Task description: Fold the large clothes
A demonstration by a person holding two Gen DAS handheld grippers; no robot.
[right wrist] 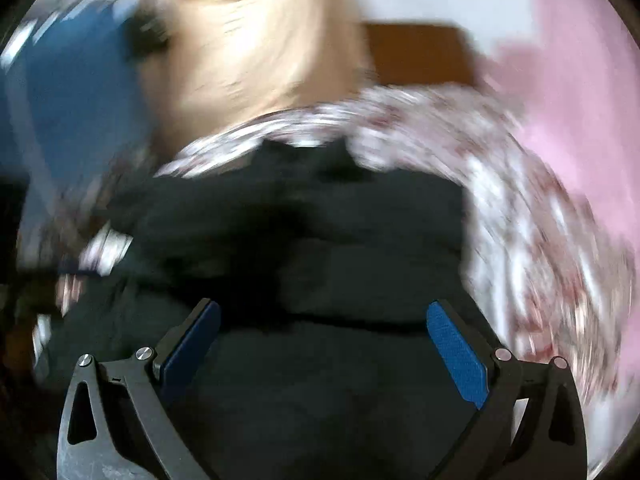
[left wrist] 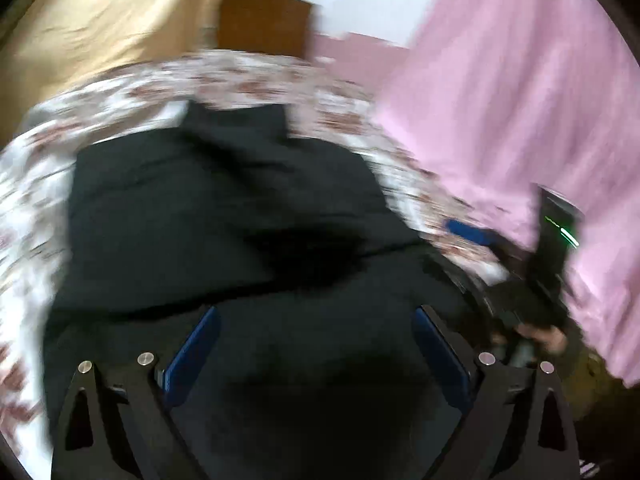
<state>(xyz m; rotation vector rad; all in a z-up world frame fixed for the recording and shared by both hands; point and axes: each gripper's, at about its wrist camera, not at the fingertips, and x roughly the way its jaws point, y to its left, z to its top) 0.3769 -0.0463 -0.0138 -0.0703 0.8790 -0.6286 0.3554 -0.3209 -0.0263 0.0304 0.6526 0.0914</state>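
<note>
Frankly, both tongs [left wrist: 316,344] gaping; black garment [left wrist: 224,216] folds lost in blur.

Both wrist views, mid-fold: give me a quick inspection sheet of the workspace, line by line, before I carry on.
Surface: floral bedsheet, showing around the garment; both views motion-blurred.
Job's things: black garment spread on the sheet, with folds across it; what kind cannot be told.
Clutter: nothing seen on the sheet besides the garment.
Grippers: left gripper open over the garment, nothing between its blue pads; right gripper open likewise, also visible at the right of the left view.
Cables: nothing seen.
Surroundings: pink curtain on the right, tan curtain on the left, brown wooden panel behind, blue shape at far left, too blurred to identify.
</note>
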